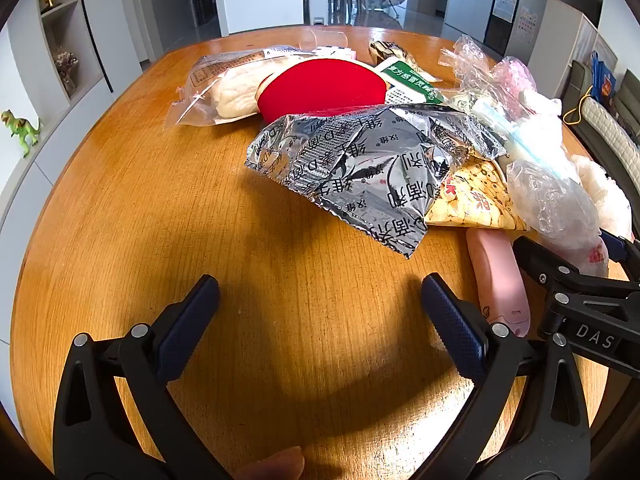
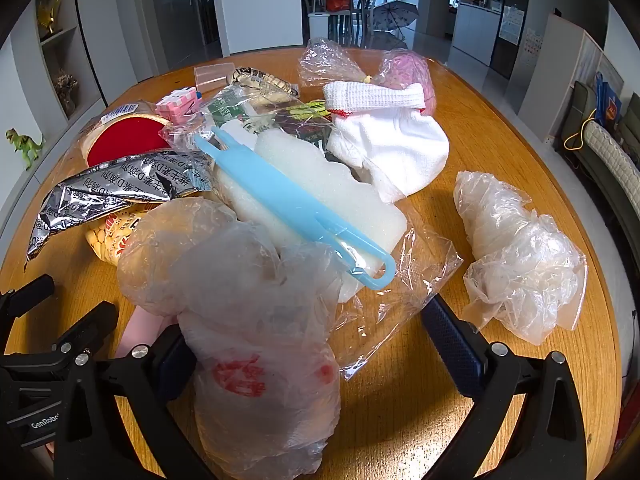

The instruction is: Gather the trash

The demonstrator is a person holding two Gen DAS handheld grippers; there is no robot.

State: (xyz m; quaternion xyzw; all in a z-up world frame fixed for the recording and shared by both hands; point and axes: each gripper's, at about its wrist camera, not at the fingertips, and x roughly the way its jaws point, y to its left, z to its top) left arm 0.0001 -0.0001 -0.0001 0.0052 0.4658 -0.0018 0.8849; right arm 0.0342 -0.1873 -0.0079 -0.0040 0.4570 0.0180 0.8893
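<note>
A pile of trash covers the round wooden table. My left gripper stands open over bare wood, just short of a crumpled silver foil wrapper. Behind the wrapper lie a red paddle, a clear bag of white stuff and a yellow snack bag. My right gripper is open, with a crumpled plastic bag with red print lying between its fingers and hiding part of the left one. Beyond it lie blue plastic tongs on a white sponge.
A white cloth and a second crumpled plastic bag lie to the right. A pink oblong thing rests between the two grippers. A sofa stands beyond the table's right edge, and a toy dinosaur on a shelf to the left.
</note>
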